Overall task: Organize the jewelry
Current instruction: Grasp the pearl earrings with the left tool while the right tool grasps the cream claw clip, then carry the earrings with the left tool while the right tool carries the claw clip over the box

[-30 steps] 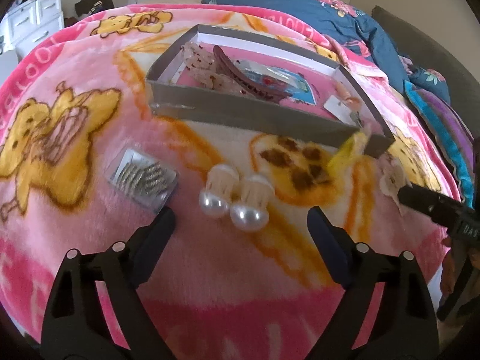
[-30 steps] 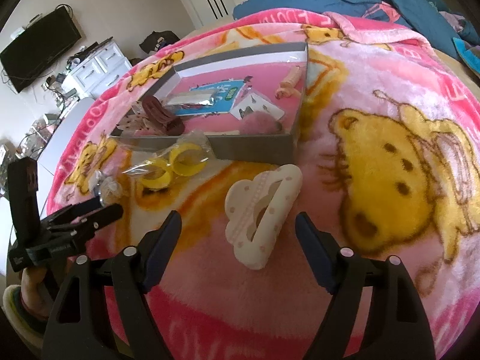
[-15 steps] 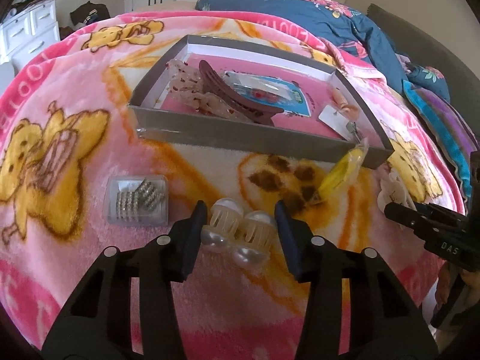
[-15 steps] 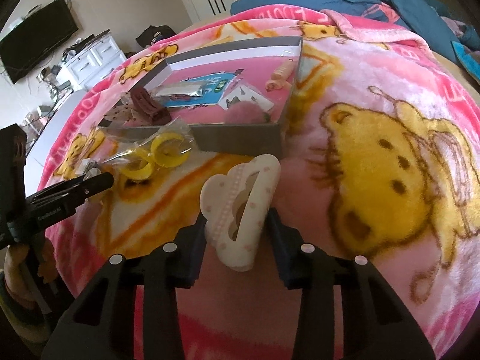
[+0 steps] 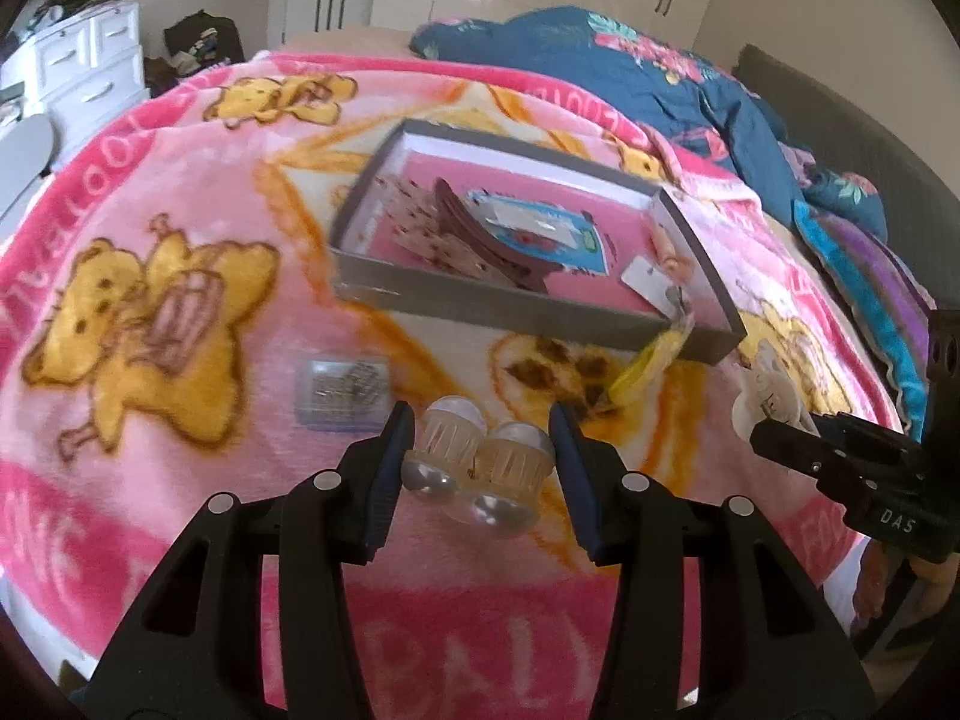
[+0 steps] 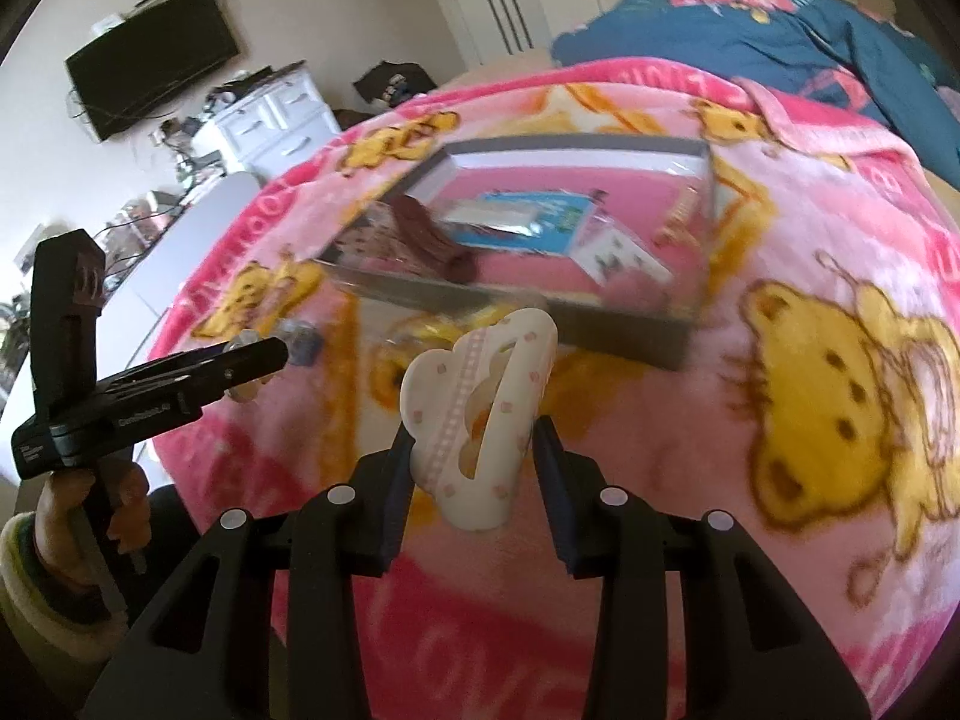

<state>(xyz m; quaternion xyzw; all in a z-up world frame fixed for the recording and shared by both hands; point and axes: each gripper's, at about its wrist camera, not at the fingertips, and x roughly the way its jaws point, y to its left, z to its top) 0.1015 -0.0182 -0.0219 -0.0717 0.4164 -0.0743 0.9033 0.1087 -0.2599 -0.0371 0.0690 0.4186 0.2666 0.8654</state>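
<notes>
My left gripper [image 5: 480, 456] is shut on a pair of pearl hair clips [image 5: 474, 462], held just above the pink blanket. My right gripper [image 6: 474, 450] is shut on a white cloud-shaped hair claw [image 6: 480, 414], also lifted off the blanket. Beyond both stands a shallow grey box [image 5: 516, 306] [image 6: 624, 336] holding a brown claw clip [image 5: 480, 234] [image 6: 429, 234], a blue card of clips [image 5: 540, 228] and small cards. The right gripper shows at the right edge of the left wrist view, the left gripper at the left of the right wrist view.
A clear case of silver pins [image 5: 342, 393] lies on the blanket left of the left gripper. A packet of yellow hoops [image 5: 651, 363] leans at the box's near corner. A blue floral duvet [image 5: 660, 78] is piled behind, and a white dresser [image 6: 270, 120] stands off the bed.
Both grippers closed from wide open onto their clips, the left on the pearl clips, the right on the white claw, then rose off the blanket with them.
</notes>
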